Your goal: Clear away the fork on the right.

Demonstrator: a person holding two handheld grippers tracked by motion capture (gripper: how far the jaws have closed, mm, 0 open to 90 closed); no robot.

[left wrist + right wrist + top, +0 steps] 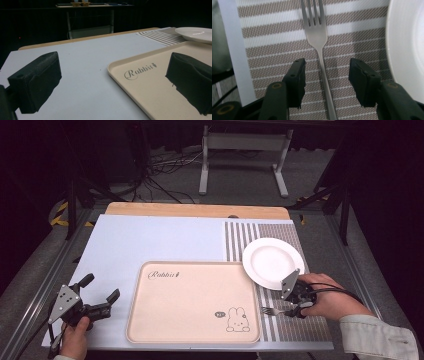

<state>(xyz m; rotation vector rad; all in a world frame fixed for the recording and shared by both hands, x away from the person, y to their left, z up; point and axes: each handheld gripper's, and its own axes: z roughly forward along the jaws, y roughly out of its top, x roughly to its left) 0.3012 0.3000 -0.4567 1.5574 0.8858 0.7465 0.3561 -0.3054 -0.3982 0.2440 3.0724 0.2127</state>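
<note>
In the high view, the table (150,240) carries a beige tray (194,302) near its front edge, with bare pale surface behind it and to its left. A striped placemat (280,320) lies just right of the tray, and a white plate (273,262) sits on the mat's far part, overlapping the tray's far right corner. The fork (272,311) lies on the mat between the tray's edge and the right claw (296,310). The left claw (102,295) hovers wide open over the bare table left of the tray.

The left gripper view has its jaws spread wide, holding nothing, with the tray's rounded corner between them.

In the right gripper view the jaws stand well apart on either side of the fork's handle, not touching it; the plate's rim is near the right jaw.
</note>
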